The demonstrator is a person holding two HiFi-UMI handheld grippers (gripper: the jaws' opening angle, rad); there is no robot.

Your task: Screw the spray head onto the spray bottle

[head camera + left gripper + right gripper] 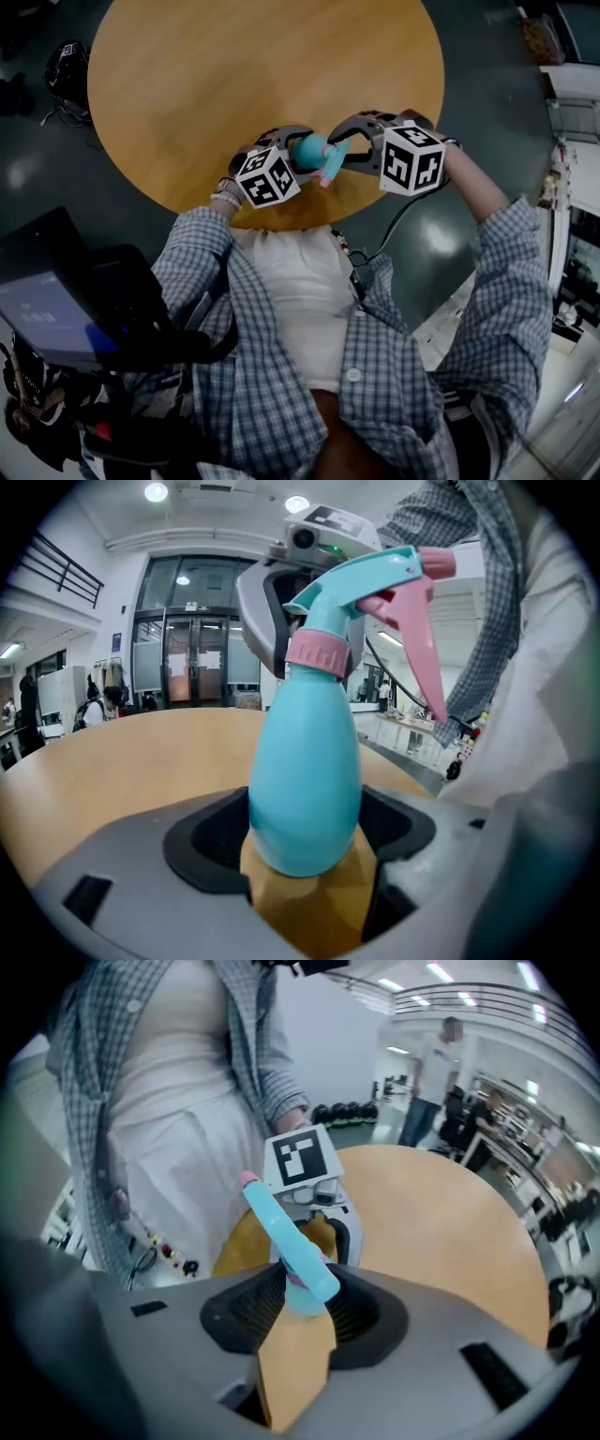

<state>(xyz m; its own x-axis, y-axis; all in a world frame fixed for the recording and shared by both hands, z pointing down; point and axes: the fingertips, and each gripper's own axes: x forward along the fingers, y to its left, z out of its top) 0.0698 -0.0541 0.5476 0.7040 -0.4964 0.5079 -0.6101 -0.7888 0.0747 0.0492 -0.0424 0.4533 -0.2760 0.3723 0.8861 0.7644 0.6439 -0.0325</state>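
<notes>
- Head view: round wooden counter (187, 84) on a dark floor (487, 75); its top is bare apart from what I hold at the near edge.
- Dark gear with cords (67, 70) lies on the floor off the counter's far left, and a dark unit with a screen (52, 309) sits low at my left side. Both are well apart from the work.
- A black cable (394, 225) hangs from my right side down toward my shirt (281, 356).
- Right gripper view shows a bystander (436, 1063) far behind the counter.
- Nothing stands between the two grippers but the bottle itself.
- Left gripper (295, 152): jaws closed around the lower body of the spray bottle (309, 148), pads pressing on both sides.
- Right gripper (345, 150): jaws partly closed, clamped on the spray head (298, 1265), pads touching it on both sides at the neck.
- The left gripper's marker cube (302, 1159) sits just beyond the head in the right gripper view.
- The bottle is teal and egg-shaped and is held over the near edge of the counter; I can't tell whether its base touches the wood.
- The head sits on top of the bottle: teal top, pink collar (317, 653) at the neck, long pink trigger (417, 644), pink nozzle tip (438, 562).
- The trigger points back toward my body.
- I can't tell how far the collar is threaded on.
</notes>
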